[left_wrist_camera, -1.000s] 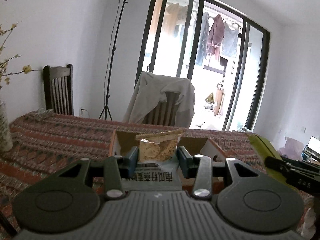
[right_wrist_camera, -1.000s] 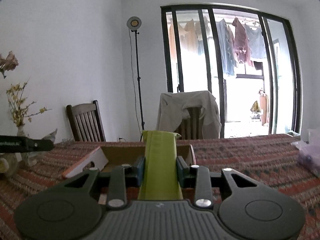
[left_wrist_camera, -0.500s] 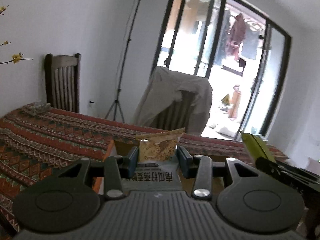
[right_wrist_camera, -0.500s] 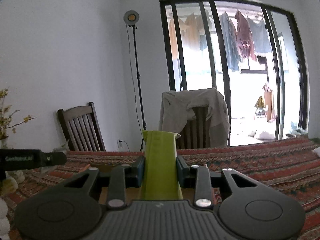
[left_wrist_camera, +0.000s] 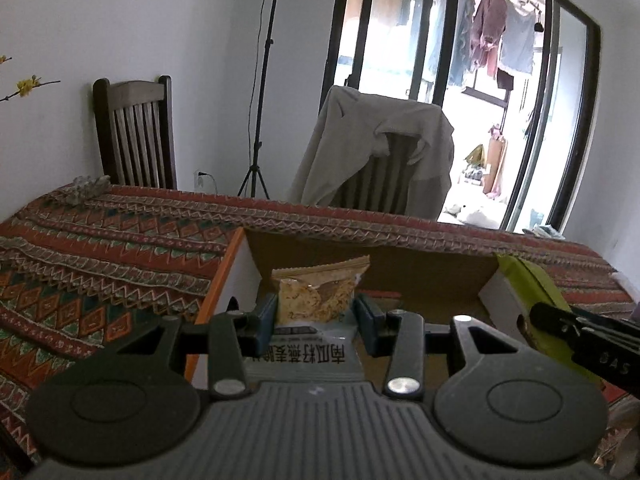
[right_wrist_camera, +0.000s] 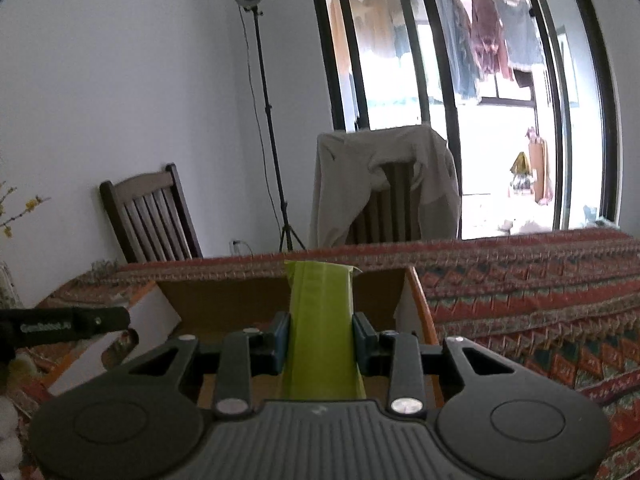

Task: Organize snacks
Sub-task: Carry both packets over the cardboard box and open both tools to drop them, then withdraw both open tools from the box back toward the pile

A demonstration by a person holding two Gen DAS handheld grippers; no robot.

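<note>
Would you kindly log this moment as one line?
left gripper: shut on snack packet | right gripper: shut on green packet | both over open cardboard box | no release yet

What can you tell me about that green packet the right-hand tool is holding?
The green packet is a long, narrow pack in plain yellow-green, matte wrapping with a crimped, slightly ragged far end. The right gripper is shut on it, its blue-padded fingers pressing both long sides, so the packet points straight ahead, away from the camera. It hangs over the open cardboard box on the patterned tablecloth. From the left wrist view the same packet shows at the box's right edge. No print can be read on it.
</note>
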